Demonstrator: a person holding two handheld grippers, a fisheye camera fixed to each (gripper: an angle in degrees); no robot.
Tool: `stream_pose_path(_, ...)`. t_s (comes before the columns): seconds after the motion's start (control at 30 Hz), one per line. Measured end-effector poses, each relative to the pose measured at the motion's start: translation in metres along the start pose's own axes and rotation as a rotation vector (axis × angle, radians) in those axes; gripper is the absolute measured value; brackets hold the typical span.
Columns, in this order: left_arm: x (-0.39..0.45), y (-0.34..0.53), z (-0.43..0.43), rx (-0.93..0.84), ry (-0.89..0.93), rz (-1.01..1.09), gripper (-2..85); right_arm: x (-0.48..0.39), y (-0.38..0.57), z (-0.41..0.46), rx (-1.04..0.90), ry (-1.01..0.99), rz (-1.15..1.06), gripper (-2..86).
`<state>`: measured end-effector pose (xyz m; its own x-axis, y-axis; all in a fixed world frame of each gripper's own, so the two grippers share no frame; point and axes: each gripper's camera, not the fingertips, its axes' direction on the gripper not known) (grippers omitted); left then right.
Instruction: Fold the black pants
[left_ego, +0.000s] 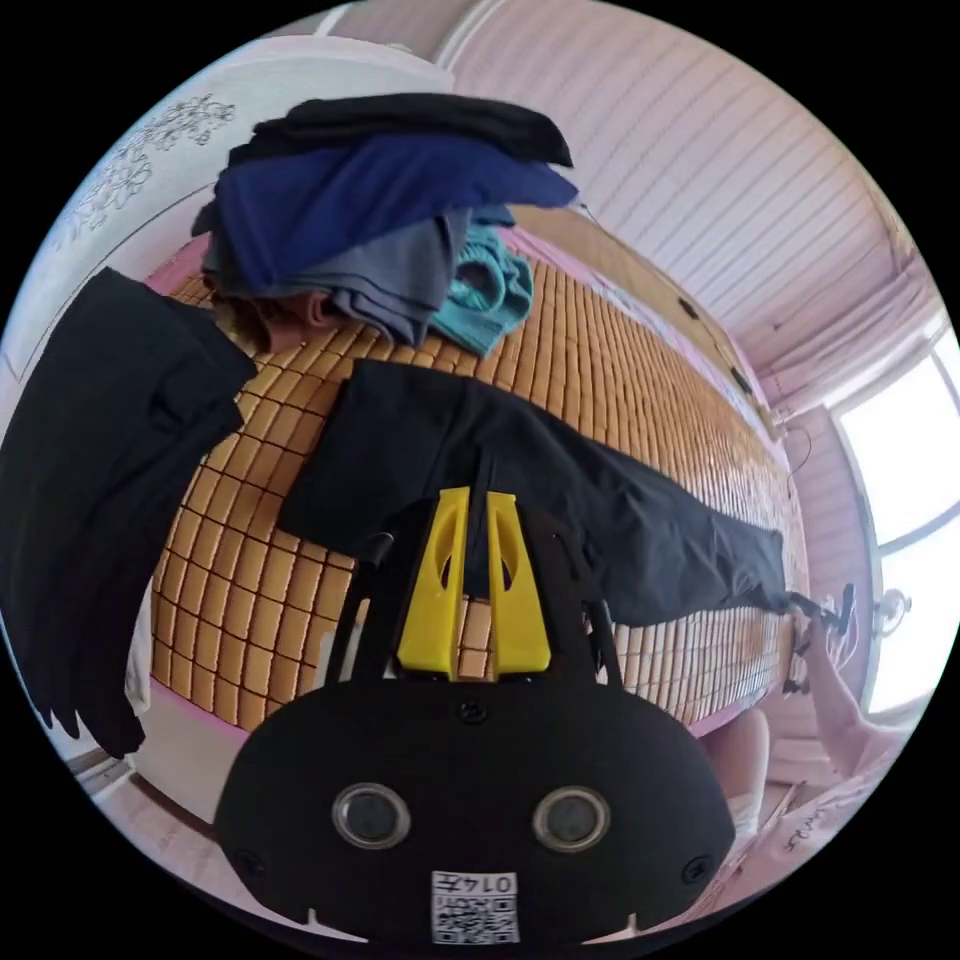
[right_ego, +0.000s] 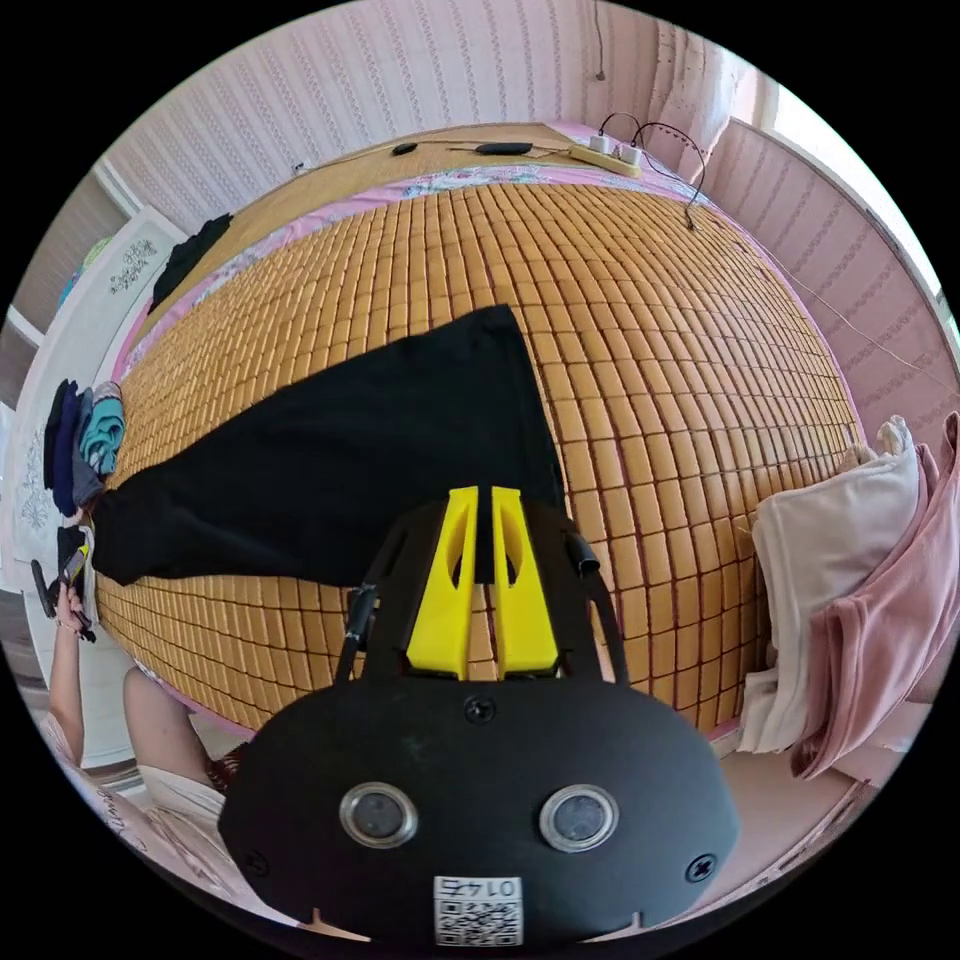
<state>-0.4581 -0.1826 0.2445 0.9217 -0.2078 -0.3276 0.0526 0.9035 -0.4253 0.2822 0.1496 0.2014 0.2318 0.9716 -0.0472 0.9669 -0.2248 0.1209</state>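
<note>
Black pants on an orange-tan bamboo mat gridded with small rectangular tiles, edged in pink. Yellow jaws on the left gripper, black housing behind; same yellow and black on the right gripper. Beyond the pants' wide end, a clothes pile: black on top, navy blue under it, then grey, with a teal garment beside the pile. Another black garment hanging near the mat's edge. Pale pink striped wallpaper. White and dusty pink fabrics heaped at the mat's edge. White panel with a grey floral line pattern behind the pile.
</note>
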Motion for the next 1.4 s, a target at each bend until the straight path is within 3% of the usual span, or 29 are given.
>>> stream_pose_path(0.03, 0.010, 0.001, 0.020, -0.082, -0.071, 0.017, 0.0, -0.004, 0.005, -0.002, 0.054, 0.023, -0.011, 1.4)
stream_pose_path(0.17, 0.031, 0.005, 0.040, -0.114, -0.141, 0.075, -0.8, -0.009, 0.013, -0.006, 0.016, 0.131, -0.049, 0.0)
stream_pose_path(0.4, 0.046, 0.040, 0.067, -0.292, -0.260, 0.217, -0.9, 0.002, 0.082, -0.026, -0.098, 0.112, -0.052, -0.4)
stream_pose_path(0.53, 0.057, 0.064, 0.074, -0.266, -0.265, 0.274, -0.1, 0.009, 0.136, -0.049, -0.122, 0.071, -0.028, -0.3)
stream_pose_path(0.7, 0.126, 0.096, 0.056, -0.093, -0.313, 0.486, 3.7, 0.013, 0.138, -0.094, 0.037, 0.052, -0.037, 0.6)
stream_pose_path(0.77, 0.167, 0.111, 0.060, -0.070, -0.264, 0.614, 4.1, 0.015, 0.115, -0.102, 0.117, 0.016, -0.035, 3.3)
stream_pose_path(0.83, 0.220, 0.130, 0.081, -0.076, -0.086, 0.727, 4.7, 0.022, 0.094, -0.098, 0.148, -0.014, -0.010, 6.4)
stream_pose_path(1.0, 0.312, 0.161, 0.151, -0.149, 0.130, 0.906, 7.0, 0.053, 0.061, -0.068, 0.098, -0.092, 0.095, 8.8)
stream_pose_path(1.13, 0.353, 0.176, 0.202, -0.193, 0.053, 1.025, 7.7, 0.064, 0.069, -0.080, 0.132, -0.126, 0.080, 2.2)
stream_pose_path(1.4, 0.353, 0.177, 0.237, -0.191, 0.070, 0.979, 2.9, 0.063, 0.070, -0.136, 0.295, -0.155, -0.005, 1.6)
